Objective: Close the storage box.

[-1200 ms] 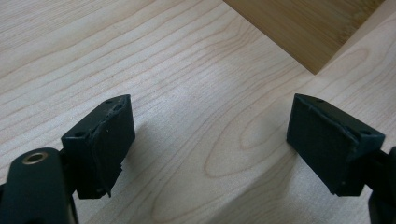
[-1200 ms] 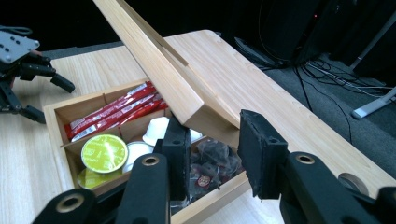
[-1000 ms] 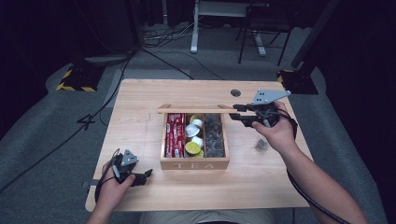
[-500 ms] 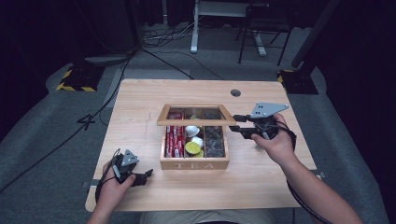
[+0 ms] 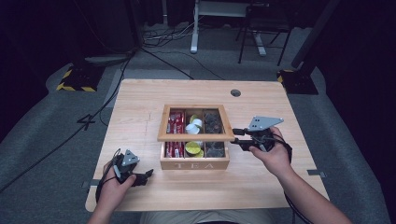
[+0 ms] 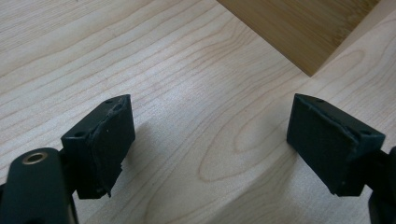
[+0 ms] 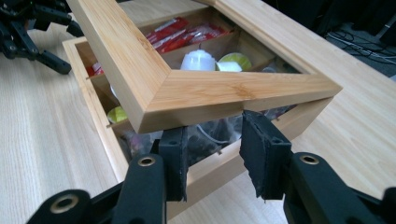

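- Fingers [image 7: 264, 154] of your right gripper [image 7: 212, 154] sit under the free edge of the glass-paned bamboo lid [image 7: 154, 88], slightly apart, having just closed a little, clamped on nothing.
- That lid hangs half-lowered over the compartmented wooden tea box [image 5: 194, 158].
- Your left gripper [image 6: 210, 140] rests near the box's corner, fingers wide apart and empty.

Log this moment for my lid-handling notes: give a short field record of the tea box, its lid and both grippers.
box: wooden tea box on the table, front marked TEA
lid: windowed lid half raised, tilted over the box
contents: red packets, white and yellow-green pods, dark packets
right gripper: under the lid's edge, fingers apart, not clamped
left gripper: open above bare table
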Tool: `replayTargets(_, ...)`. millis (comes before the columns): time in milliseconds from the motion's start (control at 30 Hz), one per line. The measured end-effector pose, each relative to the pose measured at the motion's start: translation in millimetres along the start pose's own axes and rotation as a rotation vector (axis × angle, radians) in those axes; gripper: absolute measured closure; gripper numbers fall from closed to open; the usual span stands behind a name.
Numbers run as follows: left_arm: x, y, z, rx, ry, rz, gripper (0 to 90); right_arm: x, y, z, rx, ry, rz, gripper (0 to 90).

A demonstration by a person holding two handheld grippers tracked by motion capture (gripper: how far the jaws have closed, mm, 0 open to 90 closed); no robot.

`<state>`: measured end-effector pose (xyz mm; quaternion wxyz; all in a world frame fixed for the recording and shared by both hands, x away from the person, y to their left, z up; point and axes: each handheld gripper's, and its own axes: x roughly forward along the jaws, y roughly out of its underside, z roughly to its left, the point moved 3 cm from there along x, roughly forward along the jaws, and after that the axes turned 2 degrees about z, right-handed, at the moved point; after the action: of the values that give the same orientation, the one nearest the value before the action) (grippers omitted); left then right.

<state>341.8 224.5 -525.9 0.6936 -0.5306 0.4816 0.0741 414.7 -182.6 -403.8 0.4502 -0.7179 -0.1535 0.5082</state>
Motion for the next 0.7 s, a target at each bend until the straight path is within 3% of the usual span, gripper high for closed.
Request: replayTargets(700,0.2,-0.6,-0.3,0.013,-0.002,0.003,15.7,8.2,23.4,14.7,-0.014,0.008,0.03,57.9)
